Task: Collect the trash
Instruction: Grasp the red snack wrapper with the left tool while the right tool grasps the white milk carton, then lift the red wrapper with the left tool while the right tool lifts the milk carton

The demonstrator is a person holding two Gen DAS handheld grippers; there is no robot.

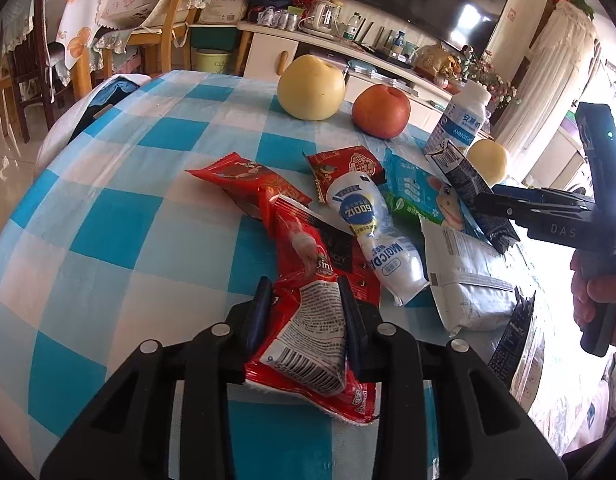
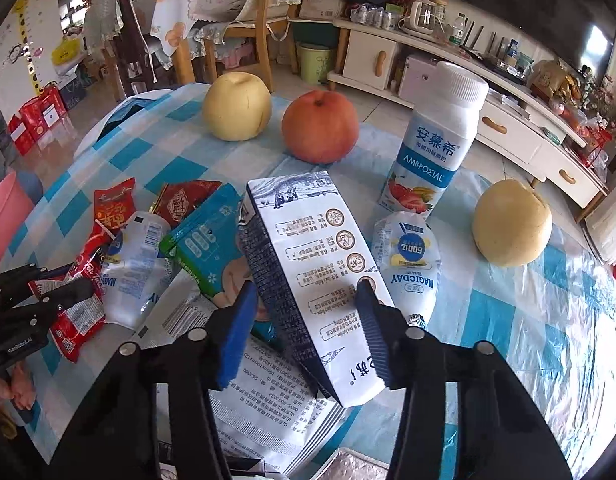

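My left gripper (image 1: pixel 303 300) is shut on a red snack wrapper (image 1: pixel 308 332), held just above the checked tablecloth (image 1: pixel 119 208). My right gripper (image 2: pixel 308 304) is shut on a blue-and-white milk carton (image 2: pixel 308 256), tilted and lifted; it also shows in the left wrist view (image 1: pixel 468 188). On the table lie more trash: red wrappers (image 1: pixel 247 180), a white Magicday pouch (image 1: pixel 376 232), a second Magicday pouch (image 2: pixel 408 256), a green-blue wipes packet (image 2: pixel 207 248) and a white bag (image 1: pixel 468 276).
Two yellow pears (image 2: pixel 237 106) (image 2: pixel 512 222), a red apple (image 2: pixel 320 126) and an upright Ambrosial yogurt bottle (image 2: pixel 436 136) stand at the table's far side. A pink bin (image 2: pixel 3 216) is at the left edge. Chairs and a white cabinet stand behind.
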